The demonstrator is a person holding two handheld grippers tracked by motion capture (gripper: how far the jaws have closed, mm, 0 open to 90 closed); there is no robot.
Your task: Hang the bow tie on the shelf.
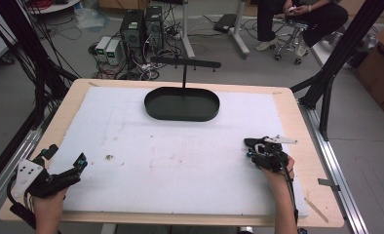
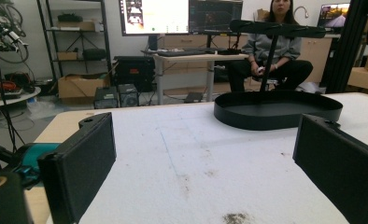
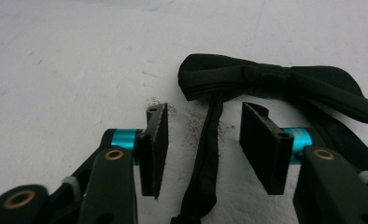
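With the black bow tie (image 3: 271, 81) lying on the white mat at the table's near right, the right gripper (image 3: 203, 140) stands over its strap (image 3: 208, 154), jaws apart and not yet pinching, so the pickup is only beginning and calls for closing squarely on the strap, while the left gripper (image 2: 205, 168) waits wide apart at the near left.

Right claw (image 1: 252, 146) over black bow tie (image 1: 256, 143)

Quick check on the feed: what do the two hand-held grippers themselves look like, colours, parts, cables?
Both are black. The left gripper carries a grey three-cornered plate with dark dots, teal accents near its jaws, and a black cable looping behind. The right gripper has flat black rectangular pads, teal collars and brass-coloured pivot rings; a black cable trails back along the bare forearm. No sleeves show.
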